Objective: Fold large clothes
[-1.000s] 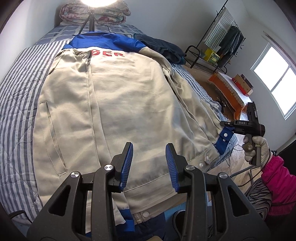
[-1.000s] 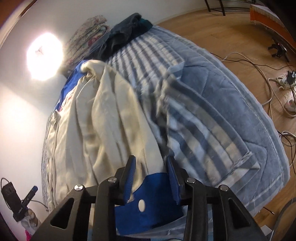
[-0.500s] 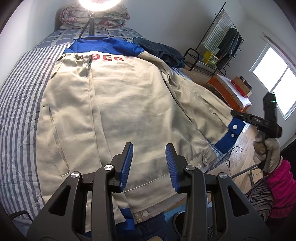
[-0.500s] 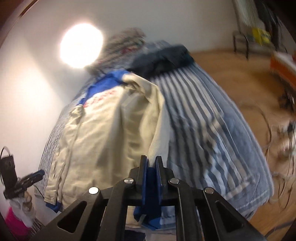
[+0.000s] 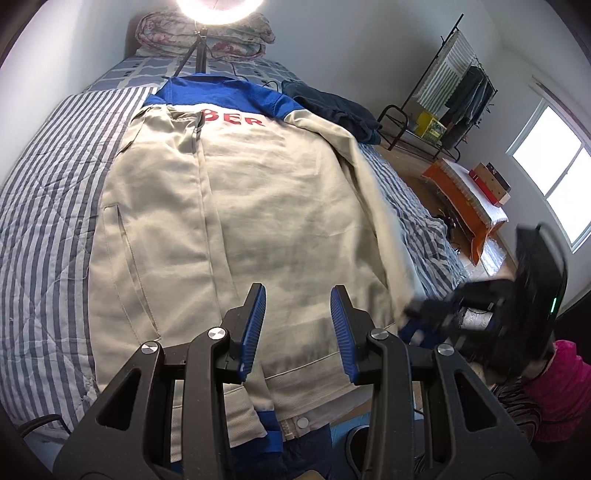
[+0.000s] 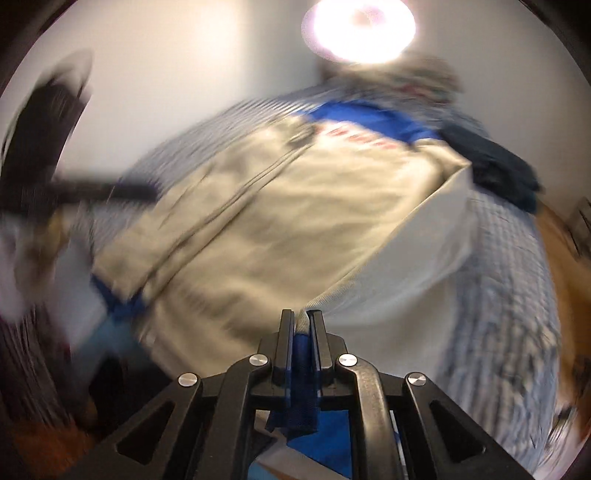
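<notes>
Jacket point(image 5: 240, 221), beige with a blue yoke and red lettering, lies spread flat on the striped bed point(image 5: 44, 192), collar toward the headboard end.

Right gripper point(image 6: 302, 325): the fingers are pressed together on the blue cuff point(image 6: 303, 387) of the jacket's sleeve point(image 6: 406, 258). The jaws have just been closing, and the cuff fabric sits between them. The sleeve runs from the cuff up to the shoulder and is raised off the bed, stretched over the edge of the jacket body. This view is motion-blurred. In the left wrist view the same gripper appears as a dark blurred shape beside the jacket's lower edge on the window side.

Left gripper point(image 5: 297, 325): the fingers stand at a moderate gap with nothing between them, above the lower part of the jacket near its hem. No pad contacts the fabric.

Surroundings: a dark garment point(image 5: 332, 110) lies on the bed just beside the jacket's shoulder. A folded floral quilt point(image 5: 207, 33) sits at the head of the bed, behind a ring light point(image 5: 219, 3) on a tripod. A clothes rack point(image 5: 454, 92) stands against the far wall near a window point(image 5: 554, 166). A pink sleeve point(image 5: 557, 384) shows at the lower edge.
</notes>
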`<state>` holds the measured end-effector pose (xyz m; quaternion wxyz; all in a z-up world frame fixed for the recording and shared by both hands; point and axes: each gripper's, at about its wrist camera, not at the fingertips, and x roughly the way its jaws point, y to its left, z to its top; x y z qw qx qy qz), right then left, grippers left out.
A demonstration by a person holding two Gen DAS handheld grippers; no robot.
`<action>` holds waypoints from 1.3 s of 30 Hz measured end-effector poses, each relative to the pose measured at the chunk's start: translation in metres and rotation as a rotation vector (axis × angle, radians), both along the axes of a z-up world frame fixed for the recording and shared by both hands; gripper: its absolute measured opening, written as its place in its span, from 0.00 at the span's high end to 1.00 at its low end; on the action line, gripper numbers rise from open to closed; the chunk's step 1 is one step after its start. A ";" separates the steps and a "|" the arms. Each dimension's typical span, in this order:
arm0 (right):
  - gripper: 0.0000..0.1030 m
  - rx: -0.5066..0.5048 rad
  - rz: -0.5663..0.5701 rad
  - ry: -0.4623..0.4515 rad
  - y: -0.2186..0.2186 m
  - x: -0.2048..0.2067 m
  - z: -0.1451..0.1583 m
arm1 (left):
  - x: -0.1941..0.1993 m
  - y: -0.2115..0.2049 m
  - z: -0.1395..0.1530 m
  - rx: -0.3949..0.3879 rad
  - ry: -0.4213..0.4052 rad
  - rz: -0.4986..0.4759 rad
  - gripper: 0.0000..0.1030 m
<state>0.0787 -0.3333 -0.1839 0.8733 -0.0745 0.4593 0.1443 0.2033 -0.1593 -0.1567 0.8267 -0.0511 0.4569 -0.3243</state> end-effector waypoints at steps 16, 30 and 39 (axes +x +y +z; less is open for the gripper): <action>0.52 0.268 0.094 0.013 -0.017 -0.018 0.005 | 0.001 -0.028 -0.039 -0.031 0.189 -0.039 0.64; 0.47 0.488 -0.341 -0.065 -0.174 0.077 0.025 | 0.007 -0.074 -0.079 -0.087 0.369 -0.015 0.64; 0.49 0.588 -0.525 -0.012 -0.257 0.158 -0.021 | 0.018 -0.097 -0.096 -0.060 0.367 -0.014 0.67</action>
